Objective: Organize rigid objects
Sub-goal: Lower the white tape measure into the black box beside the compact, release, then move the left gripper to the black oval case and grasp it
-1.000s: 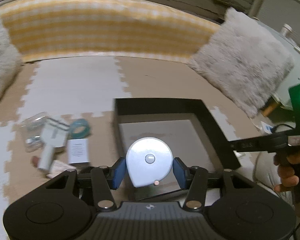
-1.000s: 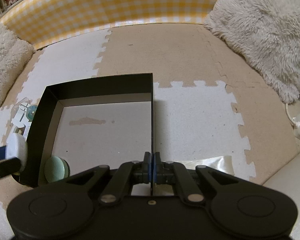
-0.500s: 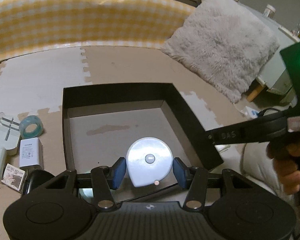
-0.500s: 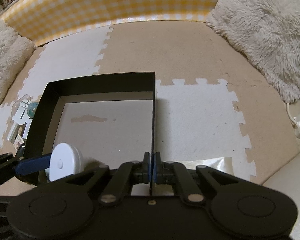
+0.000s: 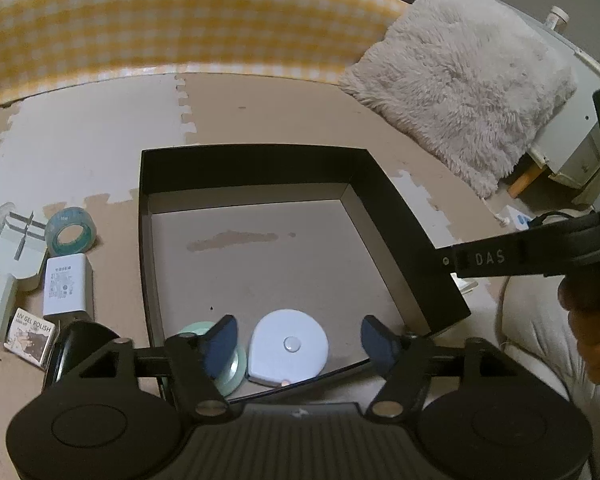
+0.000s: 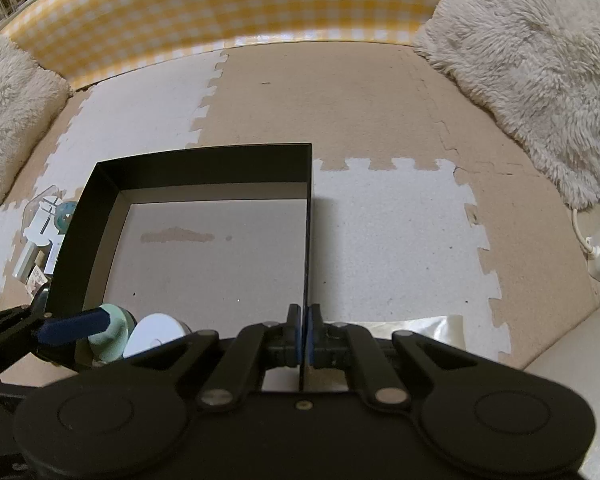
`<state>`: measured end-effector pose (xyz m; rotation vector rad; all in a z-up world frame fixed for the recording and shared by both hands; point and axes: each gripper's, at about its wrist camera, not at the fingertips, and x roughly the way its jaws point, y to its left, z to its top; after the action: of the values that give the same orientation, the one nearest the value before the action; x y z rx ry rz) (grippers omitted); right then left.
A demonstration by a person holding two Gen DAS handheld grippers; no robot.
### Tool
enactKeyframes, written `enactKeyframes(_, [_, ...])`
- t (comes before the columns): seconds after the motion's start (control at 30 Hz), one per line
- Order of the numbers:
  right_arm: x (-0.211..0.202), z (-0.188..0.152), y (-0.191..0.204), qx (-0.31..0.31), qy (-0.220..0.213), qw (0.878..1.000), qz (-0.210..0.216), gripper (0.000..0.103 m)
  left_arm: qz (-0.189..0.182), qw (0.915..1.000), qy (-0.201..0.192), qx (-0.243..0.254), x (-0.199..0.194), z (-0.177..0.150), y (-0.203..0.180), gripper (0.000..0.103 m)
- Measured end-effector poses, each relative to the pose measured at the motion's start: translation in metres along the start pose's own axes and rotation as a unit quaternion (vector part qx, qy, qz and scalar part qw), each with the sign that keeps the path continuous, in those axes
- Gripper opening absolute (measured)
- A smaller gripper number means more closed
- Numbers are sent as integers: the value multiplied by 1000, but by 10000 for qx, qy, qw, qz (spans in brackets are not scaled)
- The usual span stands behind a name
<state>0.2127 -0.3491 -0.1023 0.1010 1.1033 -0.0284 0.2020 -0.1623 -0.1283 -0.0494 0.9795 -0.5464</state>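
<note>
- Left tool (image 5: 296, 342) gapes wide, gripping nothing; the white tape measure (image 5: 288, 346) lies between its fingers on the black box (image 5: 396, 216) floor, touching a mint disc (image 5: 230, 364) at 9 o'clock
- Right tool (image 6: 304, 336) is pinched tight on the box's right wall
- Loose items, charger (image 5: 66, 284) and tape roll (image 5: 71, 229), wait at 10 o'clock, nearer the left tool

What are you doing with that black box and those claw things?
Tidying small things into the black box. The left claw is open, with the white round tape measure lying in the box beside a green disc. The right claw pinches the box's wall, holding it. More items wait outside.
</note>
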Motion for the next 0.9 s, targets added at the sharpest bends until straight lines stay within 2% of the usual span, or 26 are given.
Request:
enactKeyframes(0.2, [0, 0, 0, -1, -1, 10000, 2, 3, -147, 9998, 37, -98, -7, 3, 1, 82])
enactKeyframes(0.47, [0, 0, 0, 0, 0, 10000, 2, 4, -112, 9999, -81, -26, -19, 7, -5, 96])
enactKeyframes(0.67, [0, 0, 0, -6, 0, 10000, 4, 4, 17, 9998, -158, 92, -29, 9, -9, 102])
enactKeyframes(0.9, [0, 0, 0, -2, 0, 10000, 4, 4, 273, 9987, -416, 144, -46, 17, -6, 103])
